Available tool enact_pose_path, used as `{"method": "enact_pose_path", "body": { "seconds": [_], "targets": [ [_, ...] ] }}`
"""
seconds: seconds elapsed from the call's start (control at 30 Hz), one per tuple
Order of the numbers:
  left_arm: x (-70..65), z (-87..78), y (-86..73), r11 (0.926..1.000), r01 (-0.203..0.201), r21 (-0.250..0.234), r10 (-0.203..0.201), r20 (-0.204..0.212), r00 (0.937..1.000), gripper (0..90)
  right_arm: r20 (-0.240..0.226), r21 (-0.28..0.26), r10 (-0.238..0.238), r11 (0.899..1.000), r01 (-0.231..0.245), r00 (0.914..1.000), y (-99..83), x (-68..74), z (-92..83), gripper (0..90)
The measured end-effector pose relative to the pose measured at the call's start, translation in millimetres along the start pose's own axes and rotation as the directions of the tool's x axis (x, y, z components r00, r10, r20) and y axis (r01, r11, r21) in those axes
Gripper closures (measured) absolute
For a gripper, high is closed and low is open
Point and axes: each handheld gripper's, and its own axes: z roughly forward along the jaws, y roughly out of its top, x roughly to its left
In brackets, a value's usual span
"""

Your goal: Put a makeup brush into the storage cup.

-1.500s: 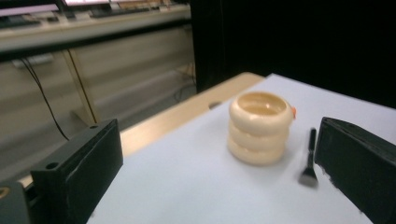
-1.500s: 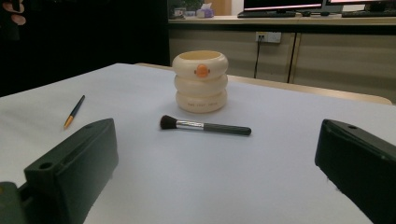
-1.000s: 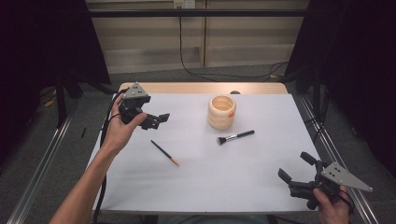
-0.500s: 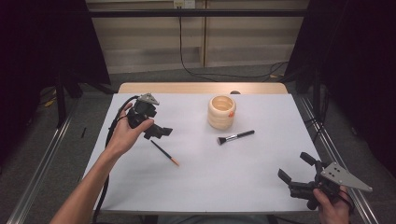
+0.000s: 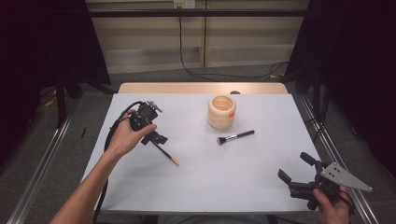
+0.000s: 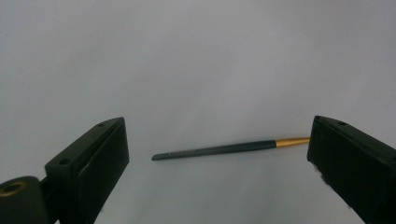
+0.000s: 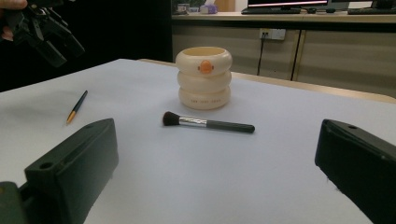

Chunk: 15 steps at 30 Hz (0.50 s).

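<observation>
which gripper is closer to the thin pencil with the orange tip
Left. The left gripper hangs right over the pencil, open fingers either side of it. The right gripper is far off at the table's near right corner.

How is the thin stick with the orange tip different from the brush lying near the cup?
The pencil-like stick is slimmer than the makeup brush and ends in an orange tip, where the brush has a dark bristle tuft and silver collar. The stick lies beneath the left gripper; the brush lies beside the cream cup. Both lie flat, dark-handled.
</observation>
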Motion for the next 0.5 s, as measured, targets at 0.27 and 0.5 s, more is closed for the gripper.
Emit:
{"method": "enact_pose_path", "body": {
  "seconds": [0.27,0.5],
  "targets": [
    [5.4,13.4,-5.5,0.9941,0.035,0.103,-0.037,0.023,0.9991,5.7,-0.002,0.001,-0.002,1.000,0.002,1.0000,0.0,0.4,0.3,0.0],
    [5.3,18.2,-7.9,0.9923,-0.021,0.122,0.017,0.035,0.9992,5.3,0.001,0.004,0.000,1.000,0.000,1.0000,-0.1,-0.1,0.3,0.0]
  ]
}}
